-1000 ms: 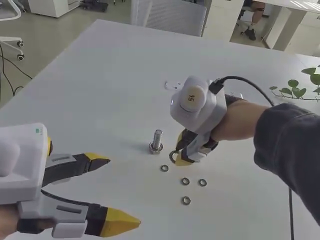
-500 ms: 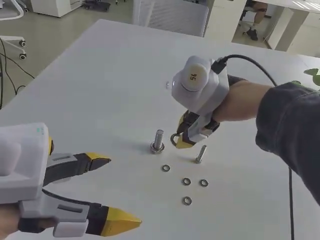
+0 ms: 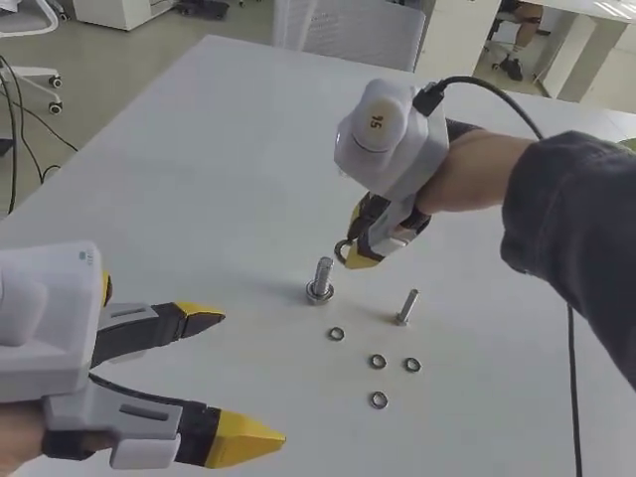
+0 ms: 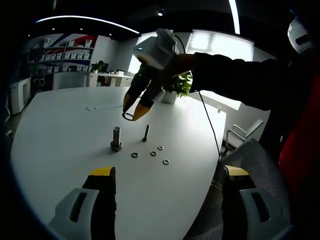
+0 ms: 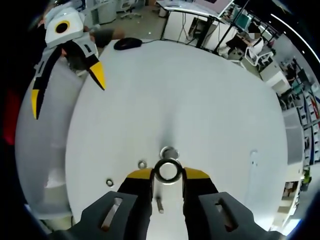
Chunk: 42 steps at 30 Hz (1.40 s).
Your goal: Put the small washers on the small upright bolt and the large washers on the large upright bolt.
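Nearest, at 7 o'clock in the head view, the left claw (image 3: 253, 378) hangs by the near edge of the white table (image 3: 199, 169). Its yellow-tipped jaws are spread wide with nothing between them.

Beyond it, four small washers (image 3: 378, 361) lie flat on the table in a loose cluster, apart from one another. The closest of them to the bolts lies at 5 o'clock from the large bolt (image 3: 320, 280).

The large bolt stands upright on the table. The small bolt (image 3: 406, 306) stands at 4 o'clock from it, near it but not touching.

Farther on, the right claw (image 3: 350, 256) hangs in the air at 1 o'clock from the large bolt's top, pointing down. Its jaws are drawn narrow on the large washer (image 3: 343, 252), which is pinched by its rim and clear of the bolt. In the right gripper view the ring sits between the yellow tips, and the bolt's top shows just past it at 12 o'clock.

At the table's far edge, at 12 o'clock, stands a white chair (image 3: 348, 35).
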Each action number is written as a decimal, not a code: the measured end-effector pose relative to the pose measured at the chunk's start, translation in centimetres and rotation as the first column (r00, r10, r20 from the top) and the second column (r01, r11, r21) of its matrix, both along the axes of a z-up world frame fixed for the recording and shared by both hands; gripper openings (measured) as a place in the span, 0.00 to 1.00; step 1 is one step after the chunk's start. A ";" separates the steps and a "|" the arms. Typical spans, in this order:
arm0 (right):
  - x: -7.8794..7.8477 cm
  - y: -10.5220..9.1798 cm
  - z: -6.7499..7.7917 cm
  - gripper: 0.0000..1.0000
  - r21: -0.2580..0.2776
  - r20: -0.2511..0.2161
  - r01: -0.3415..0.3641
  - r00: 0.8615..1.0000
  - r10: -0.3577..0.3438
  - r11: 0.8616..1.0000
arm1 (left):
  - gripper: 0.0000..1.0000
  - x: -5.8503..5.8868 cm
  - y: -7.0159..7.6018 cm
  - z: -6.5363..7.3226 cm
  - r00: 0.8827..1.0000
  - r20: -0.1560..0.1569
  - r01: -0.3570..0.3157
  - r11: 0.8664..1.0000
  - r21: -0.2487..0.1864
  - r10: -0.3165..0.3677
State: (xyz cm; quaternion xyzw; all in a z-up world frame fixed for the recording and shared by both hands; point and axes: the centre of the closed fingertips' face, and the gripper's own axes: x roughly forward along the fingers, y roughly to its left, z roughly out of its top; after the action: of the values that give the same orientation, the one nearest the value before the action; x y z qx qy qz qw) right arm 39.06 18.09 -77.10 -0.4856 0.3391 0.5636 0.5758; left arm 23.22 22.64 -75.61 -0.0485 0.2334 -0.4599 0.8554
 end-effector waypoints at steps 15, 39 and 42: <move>0.9 1.7 -1.6 0.22 -0.013 -0.016 -0.026 1.000 0.026 1.000 | 0.88 0.3 0.4 -0.5 1.000 -0.014 -0.017 1.000 0.001 0.017; 1.9 2.0 -4.3 0.22 -0.068 -0.059 -0.045 0.997 0.041 0.997 | 0.88 0.5 0.7 -1.4 0.999 -0.039 -0.023 1.000 0.002 0.023; 1.9 2.1 -4.5 0.22 -0.069 -0.063 -0.049 0.997 0.045 0.996 | 0.88 0.5 0.7 -1.5 0.999 -0.042 -0.024 1.000 0.003 0.024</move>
State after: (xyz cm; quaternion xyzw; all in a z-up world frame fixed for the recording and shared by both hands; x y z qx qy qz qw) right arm 40.91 20.21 -81.64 -0.4959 0.3649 0.5793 0.5341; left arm 23.74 23.37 -77.10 -0.0598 0.2515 -0.4481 0.8558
